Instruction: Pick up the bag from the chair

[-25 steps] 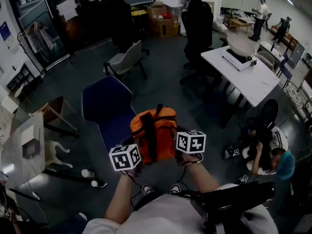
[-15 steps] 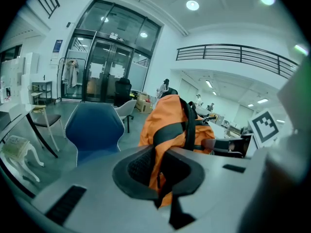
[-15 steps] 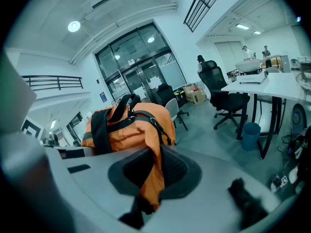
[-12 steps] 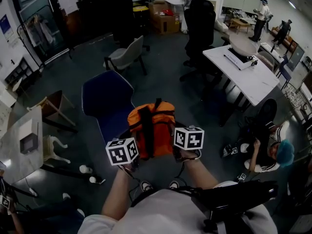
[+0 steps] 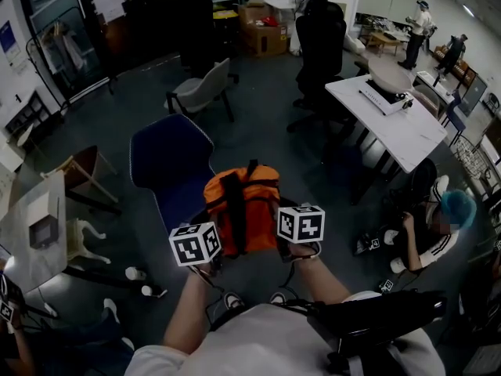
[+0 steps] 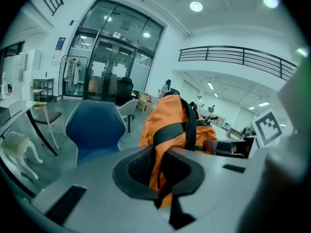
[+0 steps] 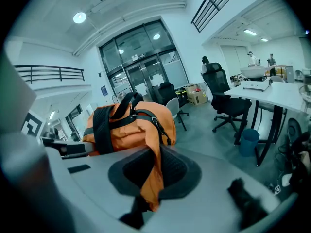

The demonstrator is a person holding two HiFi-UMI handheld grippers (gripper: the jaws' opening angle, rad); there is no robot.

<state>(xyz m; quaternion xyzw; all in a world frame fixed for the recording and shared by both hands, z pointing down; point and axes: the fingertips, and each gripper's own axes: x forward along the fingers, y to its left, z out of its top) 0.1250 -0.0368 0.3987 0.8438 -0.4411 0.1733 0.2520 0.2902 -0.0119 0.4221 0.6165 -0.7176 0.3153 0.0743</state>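
Orange strapped fabric bag (image 5: 243, 206) hung clear of blue padded chair (image 5: 168, 163), barely shifted in the last second. Left gripper (image 6: 158, 171) and right gripper (image 7: 153, 171) both pinched its fabric. Pickup looked done.

Dark floor (image 5: 258, 131) carries a blue chair (image 5: 168, 159), a grey chair (image 5: 200, 92) behind it, a black office chair (image 5: 319, 45), and cardboard boxes (image 5: 262, 34) by the far wall. White bench (image 5: 399, 131) at right, white device (image 5: 383, 91) on its far end.
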